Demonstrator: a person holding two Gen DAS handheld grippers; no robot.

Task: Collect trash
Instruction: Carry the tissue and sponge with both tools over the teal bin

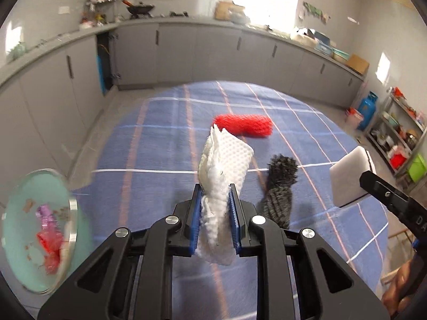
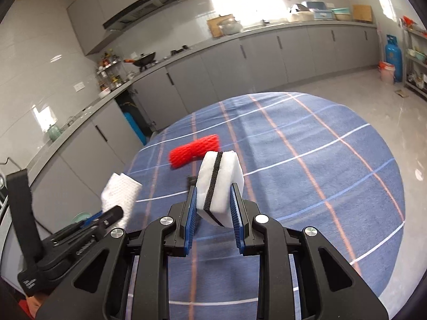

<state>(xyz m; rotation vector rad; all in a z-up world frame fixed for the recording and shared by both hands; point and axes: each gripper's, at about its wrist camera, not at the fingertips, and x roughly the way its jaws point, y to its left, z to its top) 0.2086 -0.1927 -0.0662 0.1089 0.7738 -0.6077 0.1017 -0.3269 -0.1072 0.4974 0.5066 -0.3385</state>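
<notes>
The left gripper (image 1: 216,210) has its jaws clamped on a crumpled white foam-net wrapper (image 1: 224,165), lifted above the round desk with its blue plaid cloth (image 1: 149,144). The right gripper (image 2: 213,213) pinches a white sponge block with a black middle layer (image 2: 220,184). A red foam net sleeve (image 1: 244,125) and a grey-black fuzzy scrap (image 1: 280,184) lie on the cloth; a mint-green bin holding scraps (image 1: 34,229) sits at left.

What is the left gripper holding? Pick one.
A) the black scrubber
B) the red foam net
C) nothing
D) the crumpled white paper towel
D: the left gripper is shut on the white paper towel, while the red net and black scrubber lie on the table.
</notes>
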